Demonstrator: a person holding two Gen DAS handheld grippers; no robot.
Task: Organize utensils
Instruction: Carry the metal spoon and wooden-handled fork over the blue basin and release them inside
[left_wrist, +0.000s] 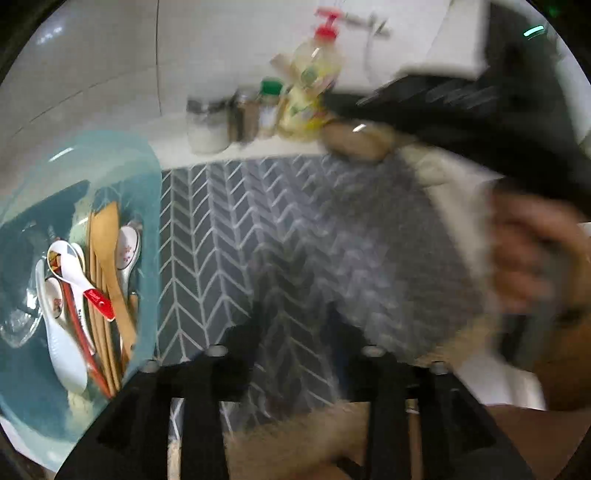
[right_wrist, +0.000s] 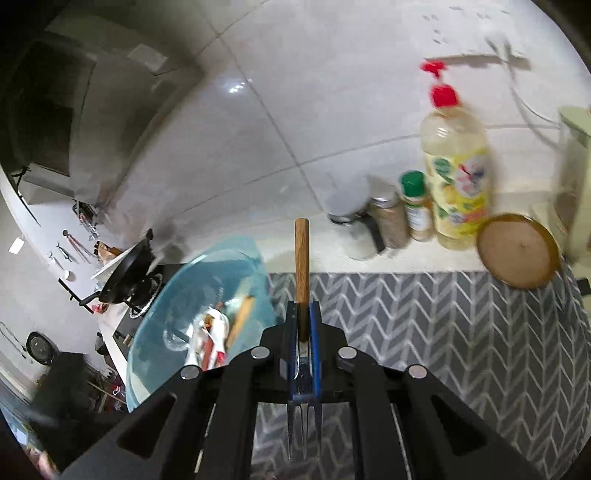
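Fork pinched in the right gripper (right_wrist: 303, 325) above the mat, with the other utensils in the blue tub.

The right gripper clamps a fork (right_wrist: 303, 280) at its neck, wooden handle pointing away, metal tines toward the camera. The grip is narrow and near one end, so the fork could pivot or slip if swung quickly, and the long handle might knock the bottle (right_wrist: 458, 177) or the spice jars (right_wrist: 388, 221) at the wall. The left gripper (left_wrist: 291, 321) stands partly spread with nothing between its fingers, over the grey patterned mat (left_wrist: 229, 229); blur hides its tips. White spoons (left_wrist: 74, 273) and wooden utensils (left_wrist: 107, 258) lie heaped in the blue tub (left_wrist: 147, 177) beside the mat.
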